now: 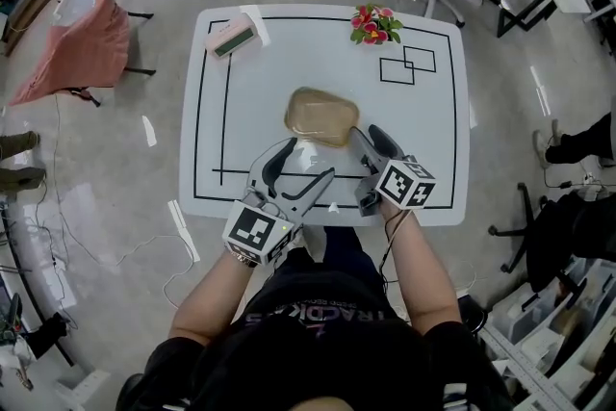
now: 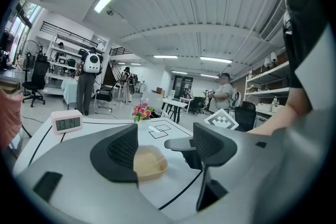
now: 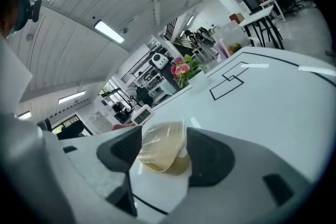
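We hold both grippers wide open over the near part of the white table. Between the jaws of the right gripper a clear plastic lid rises at a tilt, and the tan food tray lies just beyond it. Neither pad seems to press the lid. The left gripper has hold of nothing; the tray lies ahead of its jaws, and the right gripper's jaw is close on its right. We judge the lid thin and springy. Pinched off-centre it could buckle or slip free, and a tug on it could drag the light tray along. With the jaw tips this close, they could also knock together.
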`<state>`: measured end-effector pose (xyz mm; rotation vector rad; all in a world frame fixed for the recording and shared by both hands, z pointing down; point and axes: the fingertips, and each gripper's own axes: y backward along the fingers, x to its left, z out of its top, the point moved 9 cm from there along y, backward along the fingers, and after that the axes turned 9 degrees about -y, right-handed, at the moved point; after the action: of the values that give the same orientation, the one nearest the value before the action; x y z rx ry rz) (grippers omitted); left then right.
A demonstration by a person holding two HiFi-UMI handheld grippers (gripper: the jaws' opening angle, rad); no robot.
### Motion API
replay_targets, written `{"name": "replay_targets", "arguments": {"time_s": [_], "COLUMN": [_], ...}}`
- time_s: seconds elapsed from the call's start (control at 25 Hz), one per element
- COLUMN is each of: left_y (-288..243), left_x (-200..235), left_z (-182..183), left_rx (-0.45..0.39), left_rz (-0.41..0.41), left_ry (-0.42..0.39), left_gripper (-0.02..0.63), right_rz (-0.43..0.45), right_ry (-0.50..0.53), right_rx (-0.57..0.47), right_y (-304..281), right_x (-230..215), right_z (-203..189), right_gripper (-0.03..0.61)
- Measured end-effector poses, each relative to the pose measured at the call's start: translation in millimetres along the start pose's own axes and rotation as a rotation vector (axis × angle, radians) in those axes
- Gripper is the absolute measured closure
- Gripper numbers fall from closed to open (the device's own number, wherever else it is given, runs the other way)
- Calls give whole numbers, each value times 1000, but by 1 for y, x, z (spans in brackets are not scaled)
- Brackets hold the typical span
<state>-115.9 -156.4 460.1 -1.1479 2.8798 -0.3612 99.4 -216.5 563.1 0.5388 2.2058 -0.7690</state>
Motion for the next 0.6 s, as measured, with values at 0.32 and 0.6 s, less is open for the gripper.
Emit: {"name": "replay_targets", "arguments": {"time_s": [0.32, 0.6], "left_y": [-10, -13], "left_x": [4, 10], "left_z": [-7, -14], "left_rx": [19, 34], "left_rz": [7, 19], "left_ry": [20, 42], "left_gripper": [291, 291], "right_rz": [-6, -2], "right_ry": [-114, -177], "right_rx": [38, 65], "right_y": [-17, -25], "right_x": [-21, -30], "right_z": [-6, -11], "right_gripper": [327, 327]}}
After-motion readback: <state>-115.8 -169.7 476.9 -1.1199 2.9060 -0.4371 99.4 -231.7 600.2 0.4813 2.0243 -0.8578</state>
